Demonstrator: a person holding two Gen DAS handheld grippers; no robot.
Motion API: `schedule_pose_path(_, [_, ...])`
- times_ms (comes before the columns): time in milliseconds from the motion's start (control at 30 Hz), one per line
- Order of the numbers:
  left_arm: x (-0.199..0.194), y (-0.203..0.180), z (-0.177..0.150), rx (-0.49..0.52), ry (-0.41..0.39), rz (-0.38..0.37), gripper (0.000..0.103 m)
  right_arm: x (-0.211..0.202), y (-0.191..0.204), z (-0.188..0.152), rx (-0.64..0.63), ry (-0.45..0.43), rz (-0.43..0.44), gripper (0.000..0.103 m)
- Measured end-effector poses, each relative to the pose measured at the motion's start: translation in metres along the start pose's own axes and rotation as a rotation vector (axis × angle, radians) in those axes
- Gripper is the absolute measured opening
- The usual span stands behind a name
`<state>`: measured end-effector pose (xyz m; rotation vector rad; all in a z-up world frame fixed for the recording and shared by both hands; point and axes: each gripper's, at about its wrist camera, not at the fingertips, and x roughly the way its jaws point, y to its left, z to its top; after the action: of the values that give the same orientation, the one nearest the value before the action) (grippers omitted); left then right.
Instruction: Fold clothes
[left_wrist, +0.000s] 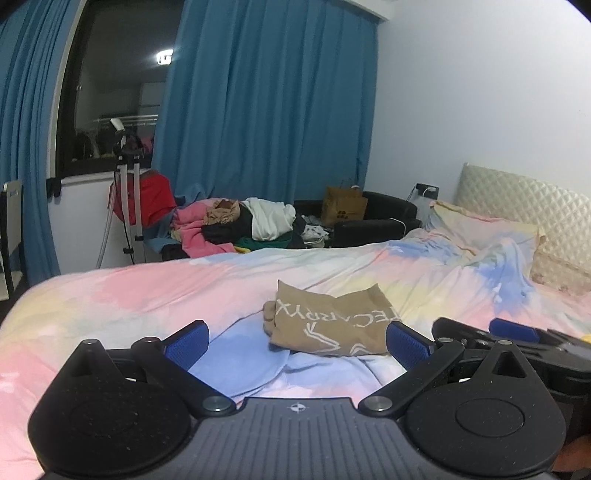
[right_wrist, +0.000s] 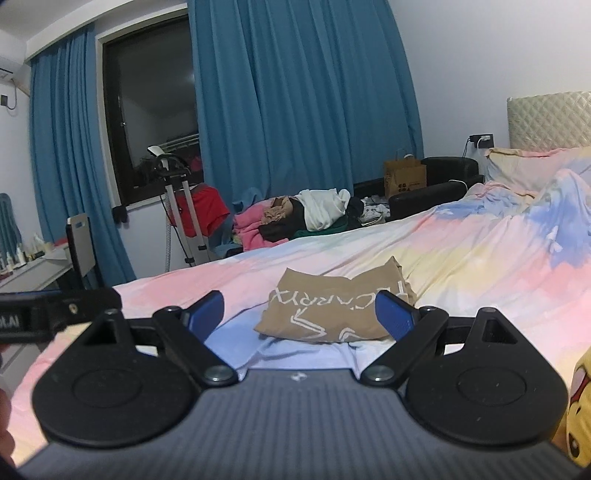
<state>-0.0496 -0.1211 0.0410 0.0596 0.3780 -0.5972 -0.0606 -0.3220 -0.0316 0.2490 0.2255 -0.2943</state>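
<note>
Cool, even indoor light filled the room; a lamp's reflection (left_wrist: 164, 58) glared at eleven o'clock in the dark window (left_wrist: 110, 85); fisheye edges bowed.

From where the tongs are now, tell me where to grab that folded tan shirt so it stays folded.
Probably best to take the folded tan shirt by its near thick edge, coming in low from the front over the bedspread. It lies flat as a stacked bundle, so one tong slid under and one on top should keep the layers together.
</note>
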Motion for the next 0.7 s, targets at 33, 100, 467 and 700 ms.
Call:
schedule_pose_path(33, [0.001, 0.004, -0.004, -0.005, 0.000, 0.006, 0.103, 0.002, 0.000, -0.006, 0.005, 0.003, -0.003, 0.090])
schedule_pose_path(100, [0.002, 0.012, -0.013, -0.020, -0.005, 0.020, 0.103, 0.006, 0.000, -0.017, 0.012, 0.007, -0.004, 0.090])
schedule_pose_path(467, [0.009, 0.042, -0.037, -0.060, -0.003, 0.066, 0.103, 0.022, 0.016, -0.040, -0.068, 0.010, -0.057, 0.090])
schedule_pose_path(700, [0.011, 0.041, -0.044, -0.050, 0.012, 0.077, 0.103, 0.023, 0.015, -0.042, -0.066, 0.030, -0.063, 0.090])
